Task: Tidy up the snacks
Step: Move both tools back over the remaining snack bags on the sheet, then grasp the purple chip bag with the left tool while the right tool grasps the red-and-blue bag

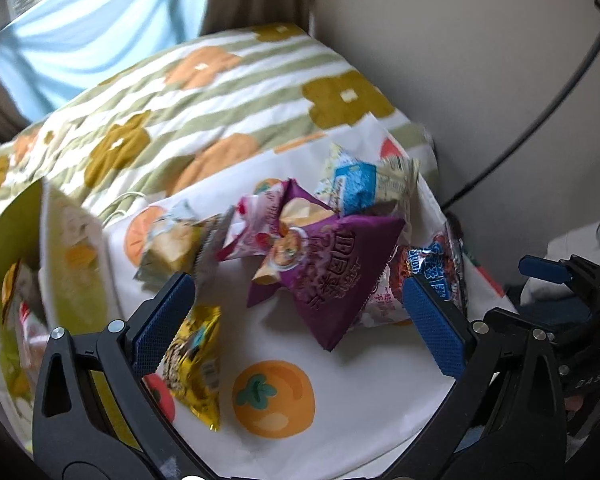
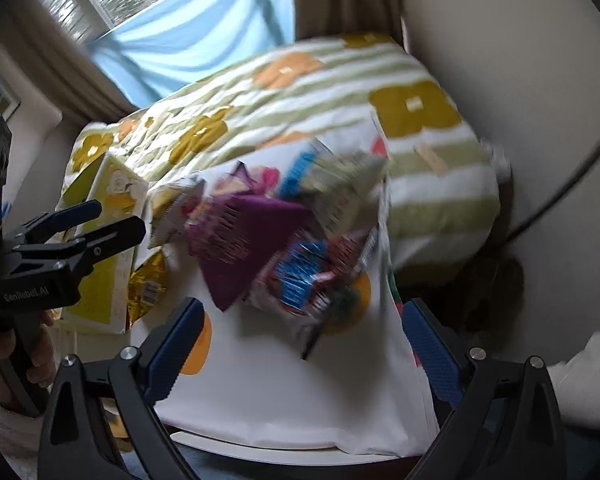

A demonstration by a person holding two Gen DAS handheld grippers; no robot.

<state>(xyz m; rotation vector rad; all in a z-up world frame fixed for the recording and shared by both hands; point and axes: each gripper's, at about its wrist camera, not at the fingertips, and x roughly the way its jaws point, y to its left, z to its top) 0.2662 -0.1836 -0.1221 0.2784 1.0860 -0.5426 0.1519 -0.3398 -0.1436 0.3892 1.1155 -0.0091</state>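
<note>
At near edge of the fruit-print cloth [image 1: 340, 420]: left gripper [image 1: 300, 312] spread wide, nothing between pads, hovering just short of the pile. Right gripper [image 2: 304, 344] also spread, empty, same approach from the other side.

Gold packet [image 1: 196, 364] lies flat by the left finger, long axis running near-to-far, sealed end toward cam. Next out, purple chip bag [image 1: 332, 272]: tilted, propped on neighbours, long axis diagonal, one corner pointing down toward the grippers. Blue/red packet [image 1: 440, 264] just beside the right finger, half under purple. Further back pink [image 1: 252, 228] and light-blue packets [image 1: 356, 188], all touching/overlapping. Green box [image 1: 72, 256] at left, open, some packets already inside.

Risks, imo:
- purple bag leans on others → pulling one likely topples the rest
- wide jaws could pinch 2 bags at once
- pile sits near the cloth's right edge by the wall; a nudge could slide stuff off
- right wrist view v. blurred, so aim is iffy
</note>
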